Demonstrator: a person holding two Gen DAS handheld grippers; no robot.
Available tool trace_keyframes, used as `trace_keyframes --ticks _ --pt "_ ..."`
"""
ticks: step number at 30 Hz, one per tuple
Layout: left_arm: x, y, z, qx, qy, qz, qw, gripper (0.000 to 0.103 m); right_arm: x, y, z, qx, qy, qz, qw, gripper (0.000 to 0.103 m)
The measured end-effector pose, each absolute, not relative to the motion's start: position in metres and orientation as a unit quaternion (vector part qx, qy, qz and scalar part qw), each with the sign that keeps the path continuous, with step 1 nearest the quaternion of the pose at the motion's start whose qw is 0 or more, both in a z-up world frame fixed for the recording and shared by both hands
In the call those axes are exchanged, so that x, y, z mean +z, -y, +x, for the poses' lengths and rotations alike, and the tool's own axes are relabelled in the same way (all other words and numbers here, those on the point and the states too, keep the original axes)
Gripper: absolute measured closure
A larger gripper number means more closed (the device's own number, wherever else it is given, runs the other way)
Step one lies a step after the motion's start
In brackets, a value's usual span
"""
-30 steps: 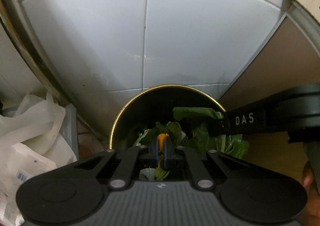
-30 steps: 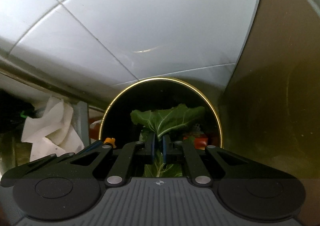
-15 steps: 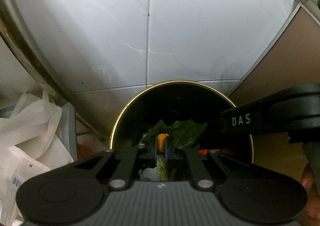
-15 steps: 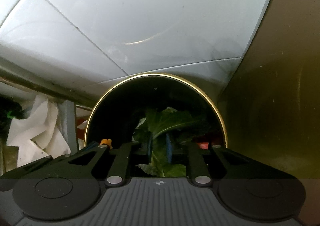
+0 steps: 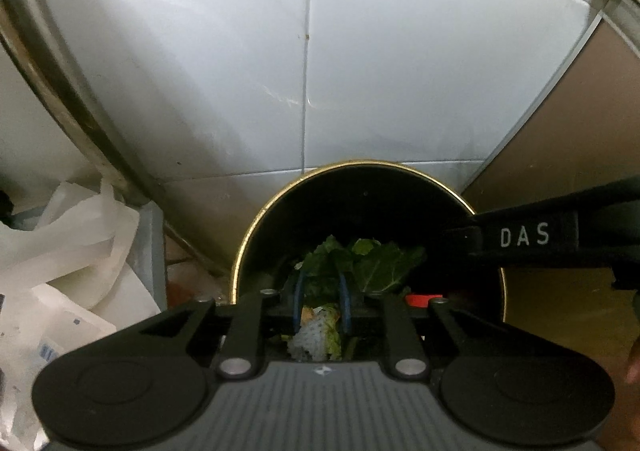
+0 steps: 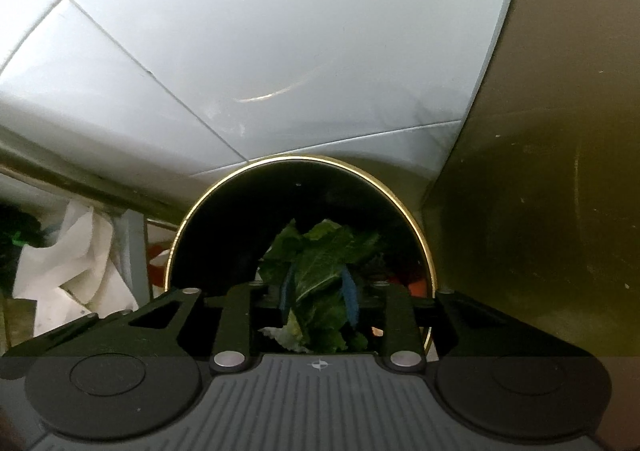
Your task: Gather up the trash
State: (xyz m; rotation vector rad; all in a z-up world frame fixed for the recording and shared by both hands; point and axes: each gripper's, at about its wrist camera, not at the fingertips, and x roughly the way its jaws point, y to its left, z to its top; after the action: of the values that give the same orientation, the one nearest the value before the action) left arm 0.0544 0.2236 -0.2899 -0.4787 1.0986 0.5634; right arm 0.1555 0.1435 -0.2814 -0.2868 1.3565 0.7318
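Both grippers now let go over the bin [image 5: 400, 167]. The left gripper [image 5: 320, 301], which pinched an orange scrap a second ago, has its jaws opening with nothing between them; the scrap is out of sight, presumably fallen among the leaves [image 5: 360, 263] inside. The right gripper [image 6: 318, 291] had a leaf clamped; its jaws are opening too, blue pads clear of the leaf [image 6: 320, 267] lying below. Both loads look delivered. Each tool points steeply down into the bin mouth, side by side. Beyond, tiled wall [image 5: 240, 71].
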Motion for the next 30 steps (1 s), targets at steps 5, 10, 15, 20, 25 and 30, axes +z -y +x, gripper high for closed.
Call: trace_keyframes --ticks 5,10,15,20,25,30 --pt "-0.271 -0.218 0.051 0.267 -0.503 -0.211 0.794 0.088 -0.268 -0.138 0.154 0.332 -0.604 -0.122 0.714 0.063" --pt "-0.25 -0.218 0.045 0.277 -0.493 -0.211 0.797 0.088 -0.253 -0.134 0.151 0.337 -0.598 -0.115 0.718 0.06" --pt "-0.234 -0.216 0.039 0.29 -0.488 -0.207 0.797 0.088 -0.236 -0.132 0.147 0.347 -0.59 -0.112 0.721 0.056" --pt "-0.224 -0.216 0.035 0.296 -0.487 -0.209 0.794 0.087 -0.226 -0.135 0.144 0.355 -0.584 -0.12 0.72 0.047" --pt "-0.215 -0.214 0.031 0.294 -0.486 -0.217 0.794 0.087 -0.218 -0.129 0.145 0.351 -0.586 -0.109 0.722 0.047" --pt "-0.196 -0.211 0.027 0.298 -0.478 -0.221 0.796 0.086 -0.208 -0.123 0.143 0.354 -0.583 -0.1 0.724 0.045"
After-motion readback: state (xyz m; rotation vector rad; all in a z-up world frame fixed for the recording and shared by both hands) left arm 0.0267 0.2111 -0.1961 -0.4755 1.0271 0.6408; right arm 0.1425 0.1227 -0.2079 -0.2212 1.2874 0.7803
